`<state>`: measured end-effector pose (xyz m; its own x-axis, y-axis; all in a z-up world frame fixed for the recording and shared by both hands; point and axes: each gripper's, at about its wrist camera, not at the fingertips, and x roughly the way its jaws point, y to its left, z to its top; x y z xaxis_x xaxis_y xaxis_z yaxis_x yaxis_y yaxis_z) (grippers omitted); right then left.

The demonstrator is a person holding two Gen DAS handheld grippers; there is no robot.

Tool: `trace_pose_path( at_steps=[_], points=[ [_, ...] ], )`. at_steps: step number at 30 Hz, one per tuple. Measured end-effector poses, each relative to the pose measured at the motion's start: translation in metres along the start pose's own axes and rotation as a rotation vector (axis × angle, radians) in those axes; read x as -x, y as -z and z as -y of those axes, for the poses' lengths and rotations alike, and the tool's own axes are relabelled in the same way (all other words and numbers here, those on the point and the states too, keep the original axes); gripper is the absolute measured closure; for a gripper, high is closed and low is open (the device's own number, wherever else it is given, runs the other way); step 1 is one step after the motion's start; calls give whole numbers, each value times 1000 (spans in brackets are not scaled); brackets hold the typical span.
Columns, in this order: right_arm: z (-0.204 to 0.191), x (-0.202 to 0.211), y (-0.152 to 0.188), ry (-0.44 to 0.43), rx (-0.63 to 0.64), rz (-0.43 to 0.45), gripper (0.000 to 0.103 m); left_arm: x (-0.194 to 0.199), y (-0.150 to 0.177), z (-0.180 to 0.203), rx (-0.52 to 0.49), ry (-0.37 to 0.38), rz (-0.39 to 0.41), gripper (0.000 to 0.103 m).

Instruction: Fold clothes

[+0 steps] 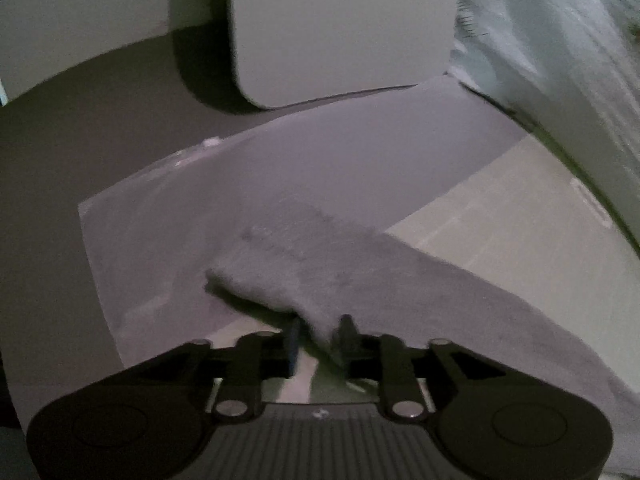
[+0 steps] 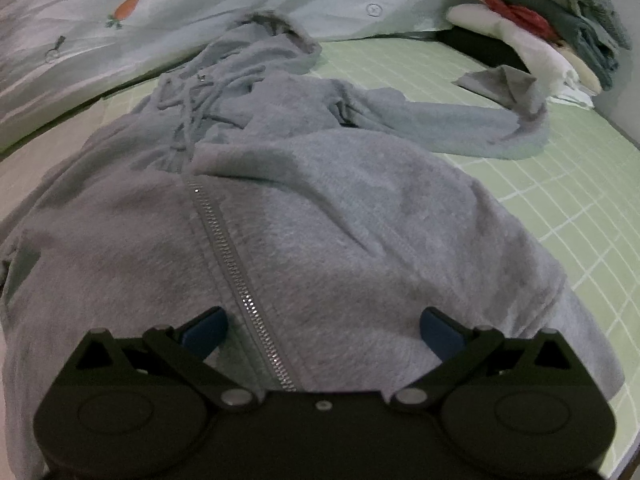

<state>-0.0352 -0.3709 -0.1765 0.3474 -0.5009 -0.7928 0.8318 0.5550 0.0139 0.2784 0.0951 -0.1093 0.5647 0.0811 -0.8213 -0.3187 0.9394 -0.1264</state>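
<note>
A grey zip-up hoodie [image 2: 320, 220] lies face up on the green checked sheet [image 2: 560, 200], hood and drawstrings at the far end and one sleeve [image 2: 460, 128] stretched out to the right. My right gripper [image 2: 324, 332] hovers open over the hem, its blue pads [image 2: 208, 332] standing either side of the zipper [image 2: 224, 256] without pinching cloth. In the left wrist view the other grey sleeve [image 1: 288, 272] rises off the bed, its end between the narrowly parted fingers of my left gripper [image 1: 322, 336]. The cloth rests against the right finger [image 1: 348, 332], and I see no firm pinch.
A pale quilt with a carrot print [image 2: 128, 8] borders the bed's far side. Folded clothes are stacked [image 2: 560, 12] at the far right corner. In the left wrist view, a white box-shaped unit [image 1: 344, 32] stands on the dark floor [image 1: 80, 140] beyond the bed's edge.
</note>
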Motion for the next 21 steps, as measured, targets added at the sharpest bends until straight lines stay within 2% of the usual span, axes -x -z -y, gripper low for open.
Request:
trace_pose_path(
  at_steps=[4,5,9,13,17,19,21],
  points=[
    [9,6,-4,-74,9,5,0,31,6,23,-24,92,41,53],
    [14,10,-6,-95,0,21,0,40,12,33,-46,118,43,46],
    [37,27,-15,-165,1,94,0,74,55,83,-189,232,19,35],
    [80,38,-25,-196,37,157,0,109,120,141,-398,334,-3,26],
    [140,26,-38,-187,12,134,0,142,194,193,-589,406,-41,21],
    [173,12,-46,-176,-6,123,0,152,229,212,-649,436,-62,20],
    [205,-6,-58,-150,-7,107,0,155,258,226,-670,427,-92,20]
  ],
)
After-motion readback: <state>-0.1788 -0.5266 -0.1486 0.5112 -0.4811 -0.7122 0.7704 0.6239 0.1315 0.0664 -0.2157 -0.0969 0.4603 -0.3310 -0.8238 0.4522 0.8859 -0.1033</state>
